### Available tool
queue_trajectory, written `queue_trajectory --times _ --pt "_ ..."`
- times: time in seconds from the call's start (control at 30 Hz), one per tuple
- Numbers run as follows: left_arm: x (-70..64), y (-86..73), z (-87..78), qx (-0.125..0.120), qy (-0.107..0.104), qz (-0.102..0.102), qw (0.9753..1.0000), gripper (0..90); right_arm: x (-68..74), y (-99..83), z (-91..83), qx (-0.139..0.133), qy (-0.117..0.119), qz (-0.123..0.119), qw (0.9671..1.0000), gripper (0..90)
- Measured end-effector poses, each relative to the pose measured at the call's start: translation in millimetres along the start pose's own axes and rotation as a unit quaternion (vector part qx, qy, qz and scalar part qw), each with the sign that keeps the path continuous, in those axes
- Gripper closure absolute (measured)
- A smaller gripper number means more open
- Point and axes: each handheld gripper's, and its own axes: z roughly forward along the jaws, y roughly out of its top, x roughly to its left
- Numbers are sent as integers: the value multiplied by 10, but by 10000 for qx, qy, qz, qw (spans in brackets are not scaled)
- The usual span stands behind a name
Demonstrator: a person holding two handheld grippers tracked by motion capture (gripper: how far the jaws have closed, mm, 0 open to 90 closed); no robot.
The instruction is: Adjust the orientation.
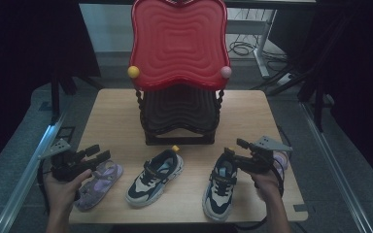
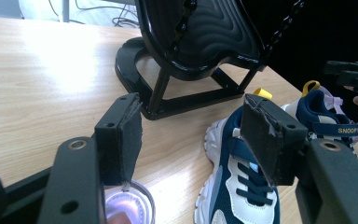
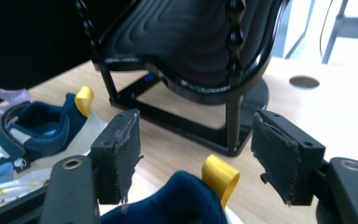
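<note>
Hovering over the wooden table (image 1: 116, 109), both tools with jaws apart, gripping nothing. Left gripper (image 1: 97, 154) just above the purple sandal (image 1: 98, 184), navy sneaker (image 1: 155, 177) at its three o'clock. Right gripper (image 1: 237, 148) over the heel of the second navy sneaker (image 1: 220, 187). Red-and-black tiered rack (image 1: 178, 73) at twelve o'clock of both.
</note>
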Motion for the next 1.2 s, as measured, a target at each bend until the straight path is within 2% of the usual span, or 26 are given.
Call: queue_trajectory --times 0.07,0.17,0.23,0.3,0.37,0.47,0.53,0.67,0.83,1.03,1.2 --pt "-18 -8 20 -5 -23 24 10000 388 6 -17 5 -18 32 -191 9998 352" --pt "-70 -46 11 -71 -124 65 9999 380 29 -53 21 -3 42 -297 9995 362" --pt "-89 -86 13 -51 -203 75 9998 378 37 -72 25 -7 48 -222 9997 365" --pt "-104 -115 18 -11 -222 116 9997 377 39 -84 29 -2 200 -72 9998 368" --pt "-114 -125 22 10 -236 145 9996 380 55 -92 37 45 229 -8 9997 368" --pt "-193 -174 16 89 -251 396 9989 409 92 -104 24 21 174 100 9998 371" --pt "-208 -195 17 174 -284 465 9984 445 110 -120 5 9 252 161 9996 370" --pt "-185 -207 32 280 -267 426 9983 555 95 -139 2 -7 405 164 9990 366" --pt "-190 -231 30 353 -278 479 9978 634 49 -160 22 -16 245 296 9993 364" --pt "-234 -249 -7 394 -377 585 9968 793 71 -163 30 72 207 116 9997 354" --pt "-261 -241 -44 419 -393 662 9962 867 91 -176 49 197 137 3 9997 340"
